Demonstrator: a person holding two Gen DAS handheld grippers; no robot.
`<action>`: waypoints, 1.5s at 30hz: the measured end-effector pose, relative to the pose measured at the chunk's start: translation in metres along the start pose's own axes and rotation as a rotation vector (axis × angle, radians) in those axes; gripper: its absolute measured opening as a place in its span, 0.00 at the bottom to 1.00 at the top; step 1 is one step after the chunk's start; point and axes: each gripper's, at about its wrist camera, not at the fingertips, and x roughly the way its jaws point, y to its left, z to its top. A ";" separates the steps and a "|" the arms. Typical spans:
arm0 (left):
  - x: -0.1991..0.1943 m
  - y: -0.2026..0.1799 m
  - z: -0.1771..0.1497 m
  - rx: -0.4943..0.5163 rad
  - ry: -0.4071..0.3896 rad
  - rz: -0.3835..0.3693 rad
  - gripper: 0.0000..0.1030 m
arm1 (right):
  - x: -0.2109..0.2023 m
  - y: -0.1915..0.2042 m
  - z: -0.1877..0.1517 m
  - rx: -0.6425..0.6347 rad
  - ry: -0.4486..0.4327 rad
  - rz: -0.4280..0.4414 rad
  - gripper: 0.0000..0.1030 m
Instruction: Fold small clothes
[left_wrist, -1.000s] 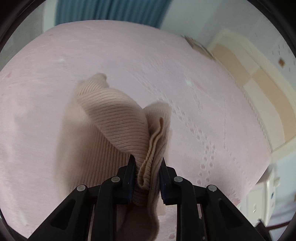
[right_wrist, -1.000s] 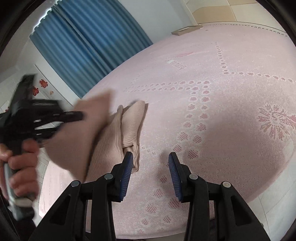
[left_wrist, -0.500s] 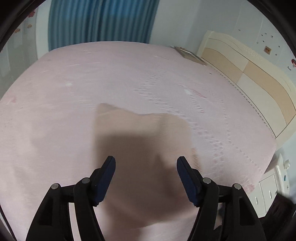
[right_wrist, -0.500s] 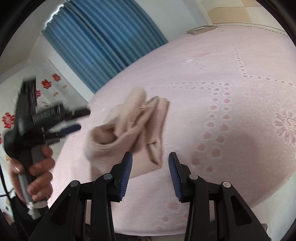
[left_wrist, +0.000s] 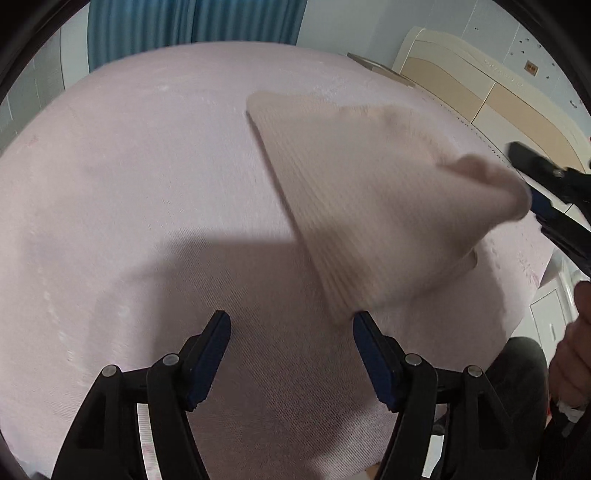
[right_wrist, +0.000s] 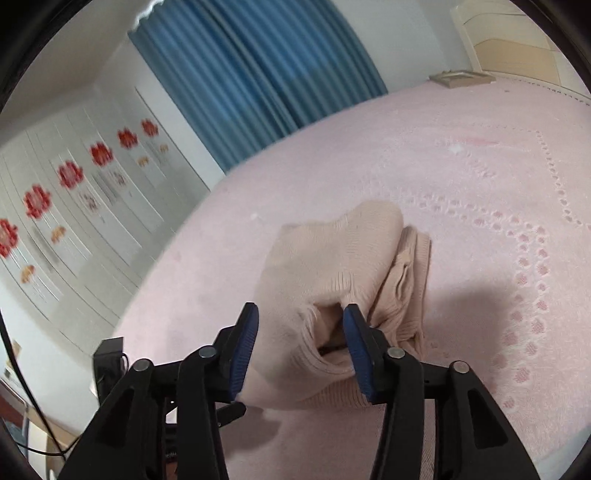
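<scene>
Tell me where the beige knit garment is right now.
The beige knit garment lies crumpled on the pink bedspread, its near edge between the right hand-held gripper's blue pads.

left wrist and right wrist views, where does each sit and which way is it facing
Left wrist: on the open left hand-held gripper, angled down at the pink bedspread; the person's other hand shows at right.
Right wrist: on the right hand-held gripper, facing the blue curtain; its jaws straddle loose fabric.
Shared: the beige ribbed knit garment.
</scene>
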 end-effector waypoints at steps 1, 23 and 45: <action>0.000 -0.001 -0.002 0.011 -0.016 0.002 0.65 | 0.008 -0.003 -0.003 0.011 0.028 -0.004 0.33; 0.005 -0.013 0.008 0.066 -0.071 -0.076 0.39 | 0.011 -0.034 -0.027 -0.009 0.048 -0.137 0.17; 0.006 -0.009 0.007 0.081 -0.085 -0.068 0.55 | 0.035 -0.066 0.008 0.095 0.025 -0.222 0.11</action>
